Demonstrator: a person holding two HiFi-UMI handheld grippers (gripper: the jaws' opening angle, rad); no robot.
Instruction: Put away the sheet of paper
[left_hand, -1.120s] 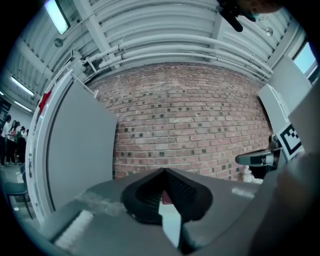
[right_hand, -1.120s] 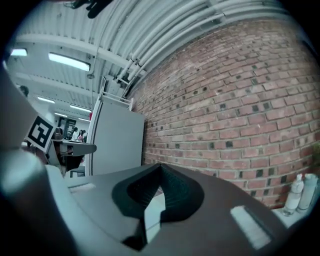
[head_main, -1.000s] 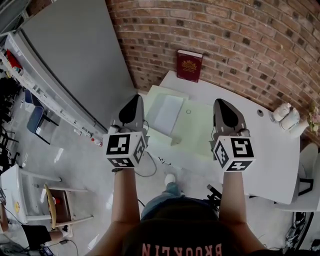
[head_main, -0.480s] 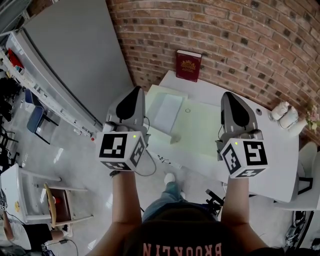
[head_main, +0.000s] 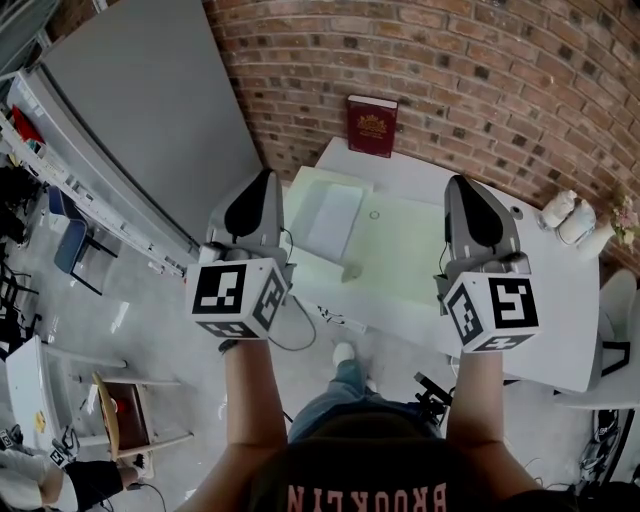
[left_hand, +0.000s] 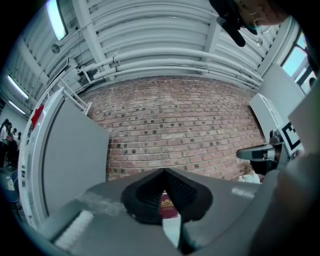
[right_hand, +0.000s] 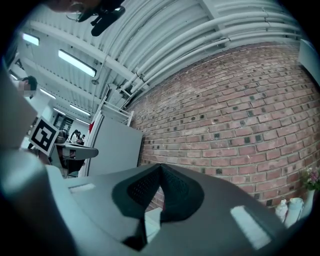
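White and flat, the sheet of paper (head_main: 335, 220) lies on a pale green mat (head_main: 400, 265) just left of the head view's centre, its long side running towards the brick wall (head_main: 480, 70). The mat covers the left part of a white desk (head_main: 555, 310), which reaches to the frame's right edge. A dark red book (head_main: 371, 126) stands upright against the wall at top centre, behind the paper and apart from it. Small white bottles (head_main: 562, 215) sit on the desk at the right edge, well apart from the paper.

Both grippers are held up above the desk, pointing at the wall. The left gripper (head_main: 264, 188) hangs just left of the paper and the right gripper (head_main: 468, 195) is right of centre, over the mat's far side; neither touches the sheet. In the left gripper view the jaws are pressed together at the tips with nothing between them, and the book shows through the slit below them. In the right gripper view the jaws are likewise pressed together and empty
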